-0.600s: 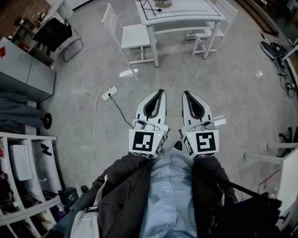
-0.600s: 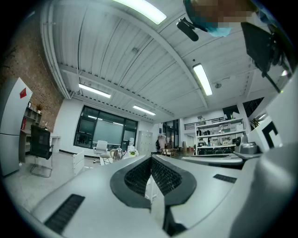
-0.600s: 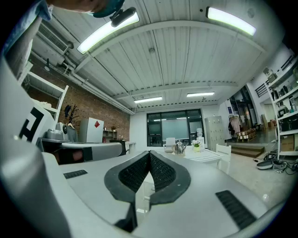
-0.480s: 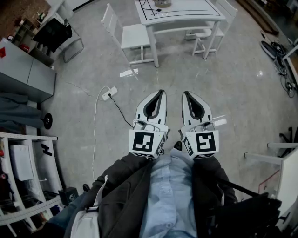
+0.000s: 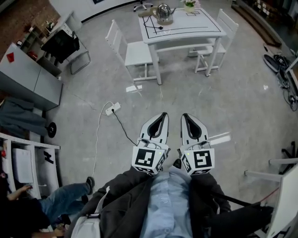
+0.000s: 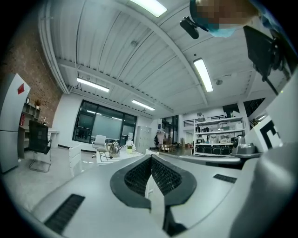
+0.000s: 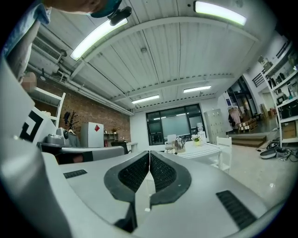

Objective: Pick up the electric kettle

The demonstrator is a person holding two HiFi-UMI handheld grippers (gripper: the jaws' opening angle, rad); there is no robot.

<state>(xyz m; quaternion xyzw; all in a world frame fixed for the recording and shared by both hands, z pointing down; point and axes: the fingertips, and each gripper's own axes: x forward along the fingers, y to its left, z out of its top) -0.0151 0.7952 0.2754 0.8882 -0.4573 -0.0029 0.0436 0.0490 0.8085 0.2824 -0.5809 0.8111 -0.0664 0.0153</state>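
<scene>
The steel electric kettle (image 5: 163,12) stands on its base at the far end of a white table (image 5: 195,29), several steps ahead of me. It also shows small in the left gripper view (image 6: 113,148) and the right gripper view (image 7: 179,143). My left gripper (image 5: 162,115) and right gripper (image 5: 184,116) are held level, side by side in front of my body and far short of the table. Both have their jaws pressed together with nothing between them, as seen up close for the left (image 6: 151,158) and the right (image 7: 149,152).
White chairs stand left (image 5: 135,51) and right (image 5: 224,29) of the table, and a small plant (image 5: 189,3) sits beside the kettle. A power strip (image 5: 111,109) with its cable lies on the floor ahead left. A grey cabinet (image 5: 28,79) and shelves line the left; a person in jeans (image 5: 65,197) is at lower left.
The view has tipped up: the kettle on the table top has come into sight, and both grippers sit lower in the frame. A person in jeans has appeared at lower left. The jaws stay shut.
</scene>
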